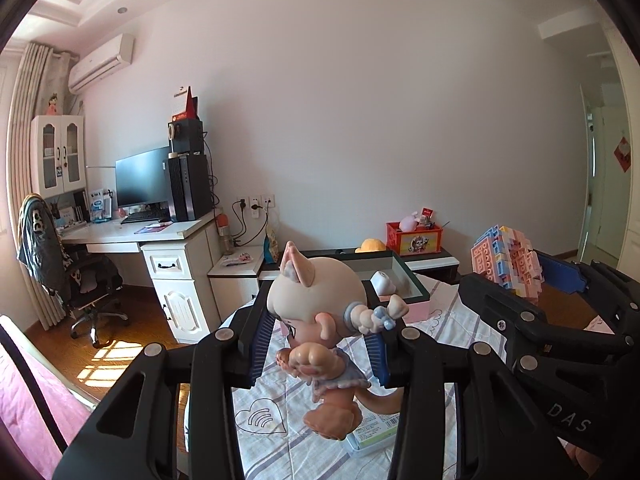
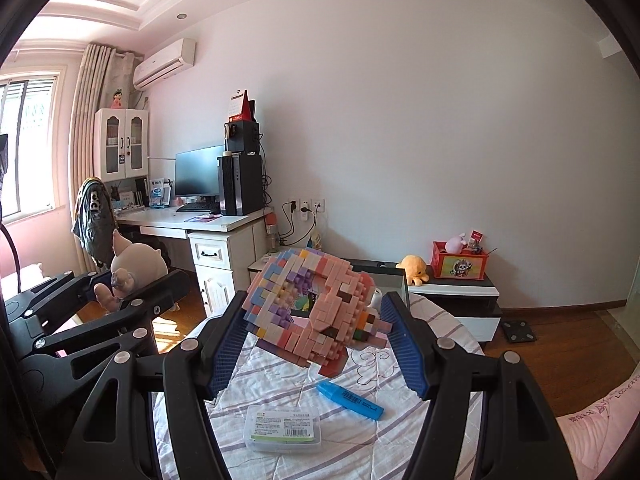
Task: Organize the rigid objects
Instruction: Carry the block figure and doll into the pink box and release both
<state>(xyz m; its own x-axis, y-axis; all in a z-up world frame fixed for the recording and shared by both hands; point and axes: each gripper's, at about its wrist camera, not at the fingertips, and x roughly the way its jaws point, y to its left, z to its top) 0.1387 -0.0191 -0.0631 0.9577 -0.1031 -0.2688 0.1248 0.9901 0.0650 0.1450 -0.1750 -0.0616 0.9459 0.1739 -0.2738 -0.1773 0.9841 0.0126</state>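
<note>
My left gripper [image 1: 320, 344] is shut on a beige cat-eared figurine [image 1: 316, 304] and holds it in the air above the bed; it also shows in the right wrist view [image 2: 132, 272]. My right gripper [image 2: 316, 344] is shut on a pink and pastel brick-built model [image 2: 316, 312], also lifted; it shows in the left wrist view [image 1: 508, 260]. A pink open box [image 1: 408, 296] with a dark rim sits on the bed behind both, with a white object [image 1: 382, 282] inside. A clear plastic case [image 2: 284, 428] and a blue highlighter [image 2: 348, 398] lie on the striped sheet below.
A white desk [image 1: 132, 232] with monitor and computer tower stands at the left, an office chair [image 1: 80, 280] beside it. A low cabinet [image 2: 460, 292] holds a red toy box [image 2: 460, 266] and an orange plush [image 2: 414, 266]. Pink bedding [image 2: 592, 436] lies at the right.
</note>
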